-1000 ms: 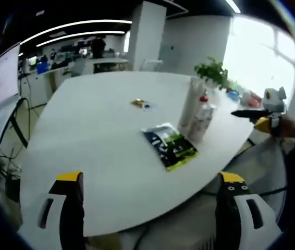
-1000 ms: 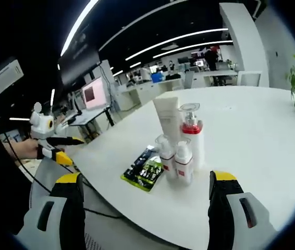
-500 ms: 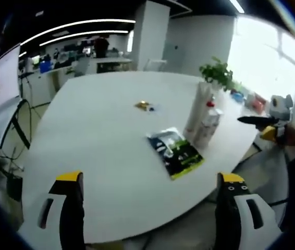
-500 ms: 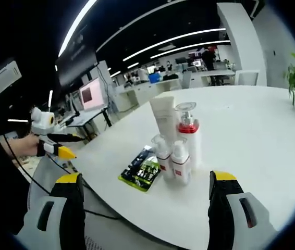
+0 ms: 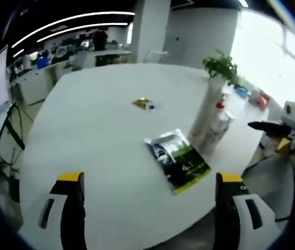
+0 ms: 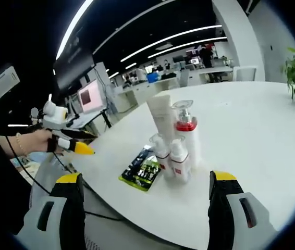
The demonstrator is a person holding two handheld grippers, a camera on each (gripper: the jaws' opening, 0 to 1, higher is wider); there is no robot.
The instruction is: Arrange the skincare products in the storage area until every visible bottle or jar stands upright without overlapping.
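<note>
With both the left gripper (image 5: 146, 216) and right gripper (image 6: 143, 211) wide open and empty, four upright bottles (image 6: 174, 143) stood touching in a cluster beside a flat sachet (image 6: 143, 171) on the white table (image 6: 252, 135), where a careless reach could have toppled them.

my left gripper view looks down across the worktop (image 5: 100, 125) from off its near edge, with the bottle cluster (image 5: 210, 122) at two o'clock. my right gripper view faces the same cluster (image 6: 172, 146) from the opposite side, nearer and lower. both share the bottles and the green sachet (image 5: 177, 160) (image 6: 143, 171); each catches the other tool (image 5: 275, 130) (image 6: 69, 143).
</note>
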